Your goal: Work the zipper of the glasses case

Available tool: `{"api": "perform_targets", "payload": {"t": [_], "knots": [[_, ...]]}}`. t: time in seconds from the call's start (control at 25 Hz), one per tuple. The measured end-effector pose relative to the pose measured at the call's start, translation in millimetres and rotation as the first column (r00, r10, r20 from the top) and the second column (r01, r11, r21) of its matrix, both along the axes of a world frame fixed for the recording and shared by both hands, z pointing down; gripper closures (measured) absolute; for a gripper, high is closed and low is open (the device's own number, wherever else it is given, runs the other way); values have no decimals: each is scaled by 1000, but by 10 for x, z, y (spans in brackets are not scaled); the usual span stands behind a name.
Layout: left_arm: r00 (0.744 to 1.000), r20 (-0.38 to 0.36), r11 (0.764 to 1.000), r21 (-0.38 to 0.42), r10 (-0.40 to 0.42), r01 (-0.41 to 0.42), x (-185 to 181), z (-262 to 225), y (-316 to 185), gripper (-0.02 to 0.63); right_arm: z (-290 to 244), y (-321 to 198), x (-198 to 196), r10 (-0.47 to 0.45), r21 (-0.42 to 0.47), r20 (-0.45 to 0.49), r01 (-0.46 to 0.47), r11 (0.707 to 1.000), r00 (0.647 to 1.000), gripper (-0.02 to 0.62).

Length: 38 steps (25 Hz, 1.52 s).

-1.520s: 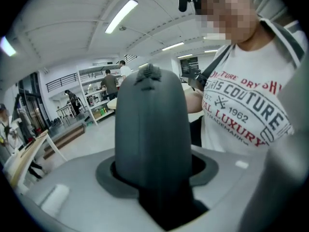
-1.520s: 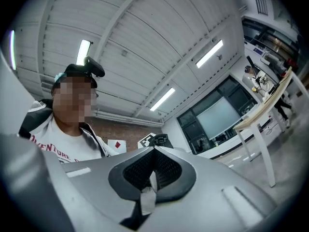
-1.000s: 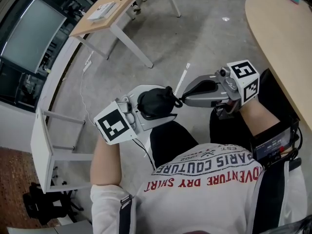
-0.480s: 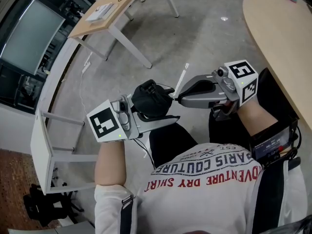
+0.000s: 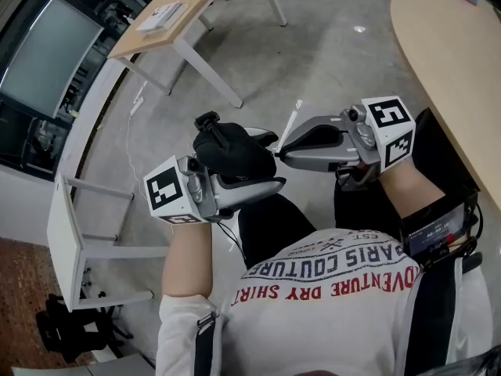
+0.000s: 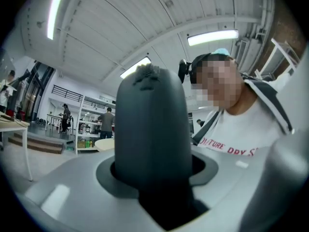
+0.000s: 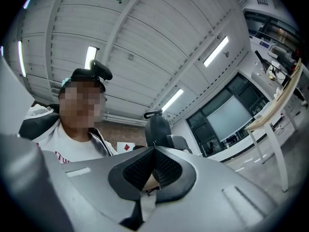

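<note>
Two grey plastic tools meet in mid-air: the left gripper (image 5: 263, 161) is clamped on a rounded, matte black glasses case (image 5: 231, 151) whose contents are hidden, while the right gripper (image 5: 281, 149) has its mesh-textured jaws pressed together, tip just beside the case. The white shirt (image 5: 329, 282) reads "PARIS COUTURE".

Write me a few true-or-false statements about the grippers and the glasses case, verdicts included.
1. The left gripper holds the black glasses case in its jaws. True.
2. The right gripper has its jaws wide apart. False: they are together, on what looks like the zipper pull.
3. The glasses case lies on a tabletop. False: it is held in the air over the person's lap.
4. A wooden desk stands on the floor ahead. True.
</note>
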<state>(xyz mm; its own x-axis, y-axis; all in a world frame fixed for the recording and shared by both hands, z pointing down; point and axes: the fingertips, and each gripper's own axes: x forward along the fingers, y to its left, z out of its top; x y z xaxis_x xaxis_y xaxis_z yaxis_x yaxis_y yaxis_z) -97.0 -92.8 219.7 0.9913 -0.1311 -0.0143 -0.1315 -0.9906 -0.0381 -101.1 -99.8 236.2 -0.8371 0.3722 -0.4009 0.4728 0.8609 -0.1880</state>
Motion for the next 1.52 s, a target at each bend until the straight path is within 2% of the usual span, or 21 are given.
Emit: {"api": "perform_targets", "payload": {"t": [0.16,0.24,0.52,0.72,0.96,1.12,1.28,1.52], "knots": [[988,-152,999,-29,11,-16,-96,-230,7,362,73,29,-55,-3,6,-29,3,1000,1000,598],[979,-203,999,-33,11,-18,-129,-309,-2,362,108,33,-63,-3,0,-31,3,1000,1000,598],[955,-296,999,-43,-1,-13,-189,-441,-20,362,50,30,-66,1,1,-20,-1,1000,1000,598],[918,-396,998,-60,-16,-8,-260,-576,-52,362,45,32,-63,-3,-8,-13,3,1000,1000,597],[884,-466,996,-84,-41,2,-315,-608,-74,360,12,32,-53,17,-3,11,-17,1000,1000,597],[867,-498,997,-70,-15,-23,-336,-647,-37,360,-7,56,-46,-10,-31,32,11,999,999,597],[862,-506,998,-36,29,-55,-389,-729,40,360,39,119,-99,-42,-26,3,42,999,999,597],[828,-559,996,-45,33,-71,-425,-800,34,360,34,137,-99,-53,-42,21,54,998,998,597]]}}
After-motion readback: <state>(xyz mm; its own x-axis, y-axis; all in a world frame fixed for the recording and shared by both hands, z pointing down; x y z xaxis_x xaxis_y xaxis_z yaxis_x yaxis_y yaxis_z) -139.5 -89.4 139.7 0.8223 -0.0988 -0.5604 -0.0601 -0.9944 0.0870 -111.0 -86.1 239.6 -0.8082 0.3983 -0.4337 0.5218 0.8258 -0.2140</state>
